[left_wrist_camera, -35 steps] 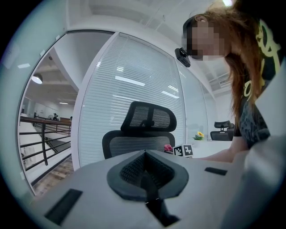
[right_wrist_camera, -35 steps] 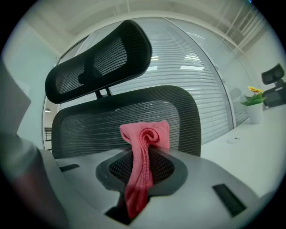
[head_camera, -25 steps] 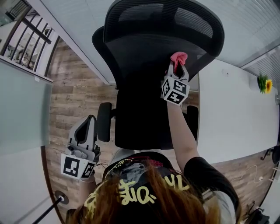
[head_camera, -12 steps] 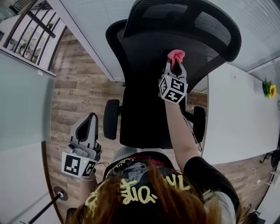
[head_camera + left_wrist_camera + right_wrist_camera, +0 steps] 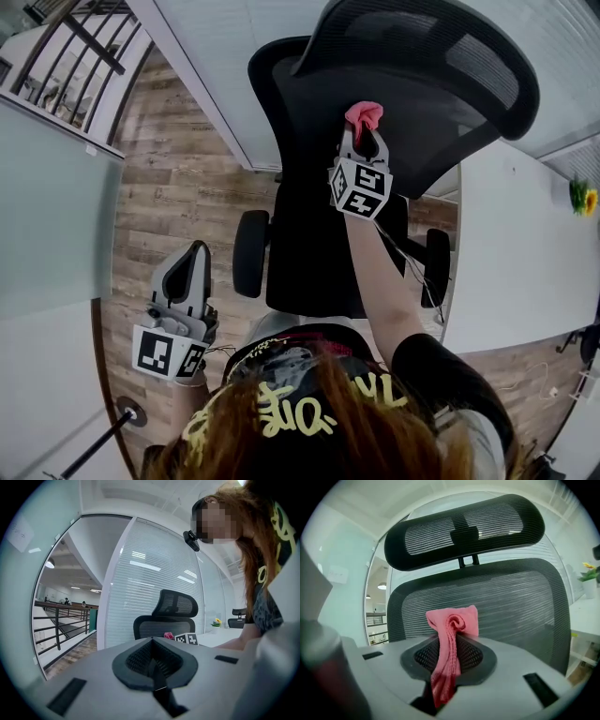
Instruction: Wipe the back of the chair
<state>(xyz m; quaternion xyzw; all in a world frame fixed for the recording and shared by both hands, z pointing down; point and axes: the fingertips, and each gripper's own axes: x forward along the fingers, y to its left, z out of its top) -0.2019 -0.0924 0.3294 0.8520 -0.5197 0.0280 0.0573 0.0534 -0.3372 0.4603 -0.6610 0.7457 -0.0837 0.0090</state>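
A black mesh office chair stands in front of me, its back and headrest filling the right gripper view. My right gripper is shut on a pink cloth and holds it against the mesh of the chair back, just below the headrest. The cloth sticks out between the jaws as a rolled bunch. My left gripper hangs low at my left side, away from the chair, jaws shut with nothing between them. The chair shows small in the left gripper view.
A white table runs along the right of the chair, with a sunflower at its far end. Wood-look floor lies to the left, with a glass partition and a railing beyond.
My right gripper has slid the pink cloth a little left and up across the chair back. The left gripper has stayed in place.
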